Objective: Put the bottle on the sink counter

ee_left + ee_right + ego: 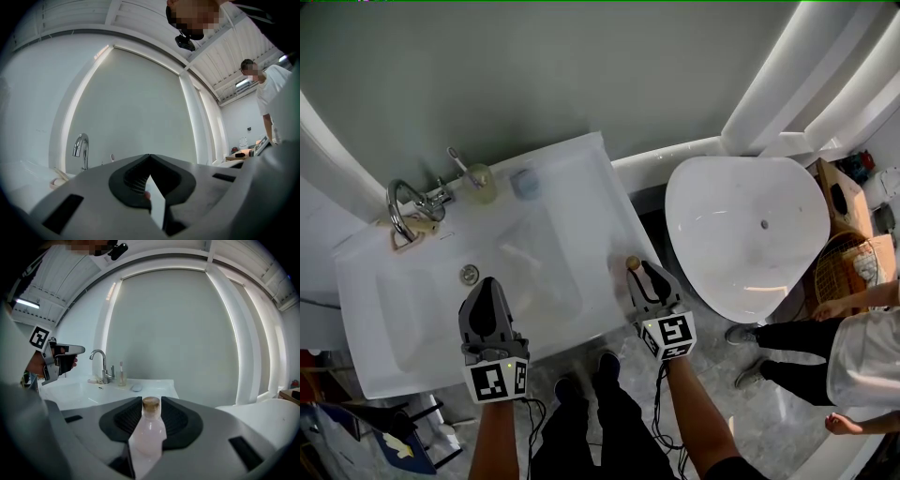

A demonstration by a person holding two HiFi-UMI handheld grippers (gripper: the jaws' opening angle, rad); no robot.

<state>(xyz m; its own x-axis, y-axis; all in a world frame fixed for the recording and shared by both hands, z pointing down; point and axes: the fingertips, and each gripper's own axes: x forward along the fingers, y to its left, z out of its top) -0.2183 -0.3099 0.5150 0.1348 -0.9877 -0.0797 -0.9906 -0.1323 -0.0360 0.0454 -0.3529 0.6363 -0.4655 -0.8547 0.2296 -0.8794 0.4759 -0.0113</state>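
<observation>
A pale pink bottle (149,432) with a brown cork-like cap stands upright between my right gripper's (151,401) jaws, which are shut on it. In the head view the bottle (632,263) and the right gripper (641,272) hover at the front right corner of the white sink counter (581,173). My left gripper (490,289) is over the basin with its jaws shut and nothing held; in its own view the left gripper's (150,158) tips meet. The right gripper view shows the left gripper (58,357) raised at far left.
A chrome faucet (401,202) stands at the counter's back left, with a cup holding a toothbrush (480,183) and a small bluish item (524,183) beside it. A white bathtub (750,234) lies to the right. Another person (862,356) stands beside a wire basket (844,267).
</observation>
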